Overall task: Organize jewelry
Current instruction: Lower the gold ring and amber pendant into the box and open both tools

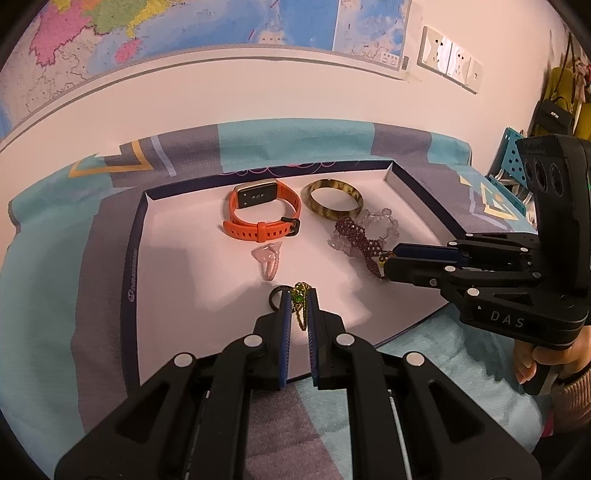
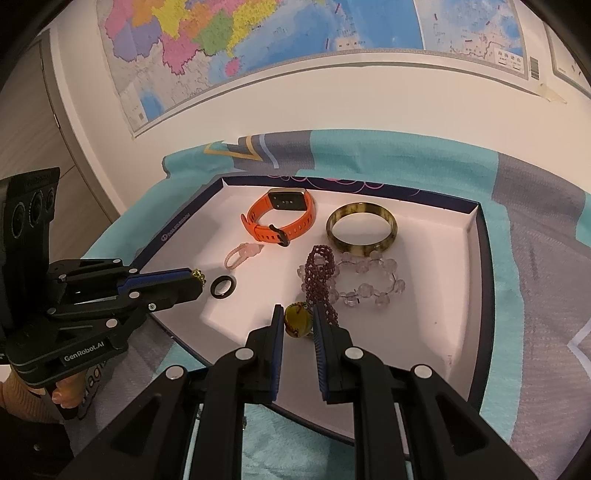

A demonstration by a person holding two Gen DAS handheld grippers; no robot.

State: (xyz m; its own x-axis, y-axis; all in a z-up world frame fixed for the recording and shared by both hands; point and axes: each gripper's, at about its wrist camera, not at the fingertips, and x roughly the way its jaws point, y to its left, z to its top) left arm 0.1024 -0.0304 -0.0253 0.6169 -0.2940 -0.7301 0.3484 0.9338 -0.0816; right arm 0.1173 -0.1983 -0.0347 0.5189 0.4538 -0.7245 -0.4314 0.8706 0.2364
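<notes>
Holding one piece each, both grippers hang over the near edge of the tray [image 1: 136, 236], which lies on a teal cloth [image 1: 44, 280] below a wall map [image 1: 110, 29]. The left gripper [image 1: 299, 295] is clenched on a gold chain [image 1: 300, 306] with green beads; the chain droops between the blue pads, so the pinch looks meant to keep a limp thing gathered. The right gripper [image 2: 299, 317] is clamped on a yellow pendant [image 2: 296, 320], its jaws set wider because the stone is thicker than the chain.

Everything else sits inside the tray, judged by its near edge. A black ring [image 2: 222, 286] lies just inside that edge, right at the left gripper's tips. A pink clip [image 2: 243, 254] is a little farther in. The maroon beads [image 2: 320, 280] trail from mid-tray toward the near edge, beside the pendant and overlapping a clear bracelet [image 2: 373, 282]. An orange watch [image 2: 280, 218] and a brown bangle [image 2: 362, 230] stand farthest from the near edge, side by side and apart.

The pieces seem spaced so that none tangles. Whether chain and pendant are one necklace cannot be told; if so, gripping both ends would keep it straight for laying down.
</notes>
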